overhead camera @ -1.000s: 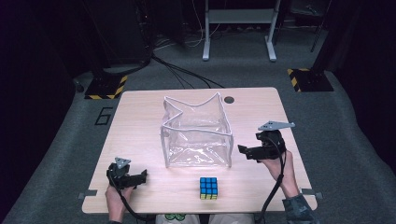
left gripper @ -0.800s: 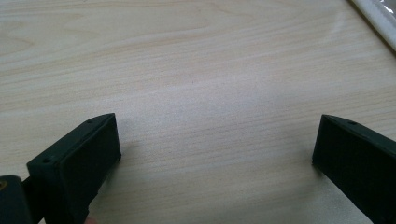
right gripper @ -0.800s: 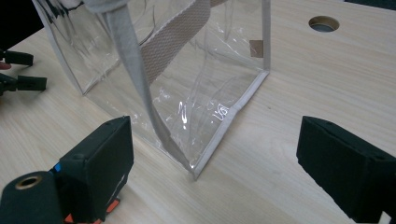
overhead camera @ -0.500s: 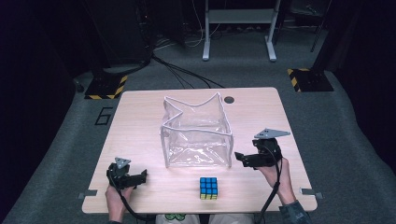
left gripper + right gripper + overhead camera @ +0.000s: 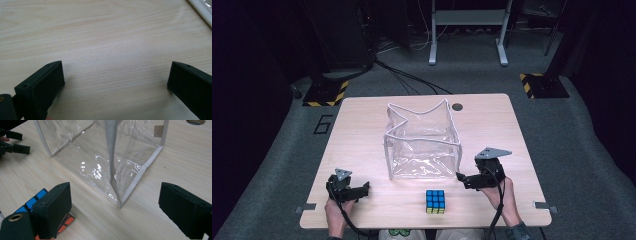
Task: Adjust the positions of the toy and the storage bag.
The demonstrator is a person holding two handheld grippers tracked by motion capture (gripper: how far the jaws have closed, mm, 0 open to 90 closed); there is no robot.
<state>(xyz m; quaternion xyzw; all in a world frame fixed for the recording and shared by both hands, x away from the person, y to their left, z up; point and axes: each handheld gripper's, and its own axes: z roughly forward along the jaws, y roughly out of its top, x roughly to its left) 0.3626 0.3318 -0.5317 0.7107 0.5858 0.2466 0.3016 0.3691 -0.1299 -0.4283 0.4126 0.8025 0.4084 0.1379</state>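
A clear plastic bag point(image 5: 422, 142) with white edging stands open-topped in the middle of the wooden table point(image 5: 362, 130). A colour-puzzle cube point(image 5: 435, 201) lies near the front edge, just in front of the bag. My right gripper point(image 5: 463, 179) is open, low over the table to the right of the cube, jaws pointing left toward the bag's front right corner point(image 5: 120, 203). In the right gripper view the cube point(image 5: 32, 203) sits partly behind the left jaw. My left gripper point(image 5: 362, 190) rests at the front left, open over bare wood point(image 5: 112, 62).
A round cable hole point(image 5: 457, 107) is in the table's far edge. Beyond the table are floor cables, a stand's legs point(image 5: 467, 30) and yellow-black striped feet point(image 5: 324, 92). The bag's white edge point(image 5: 201, 10) shows at the top right of the left gripper view.
My right gripper has come down and toward the front, nearer to the cube and the bag's front corner. The left gripper, the bag and the cube have stayed put.
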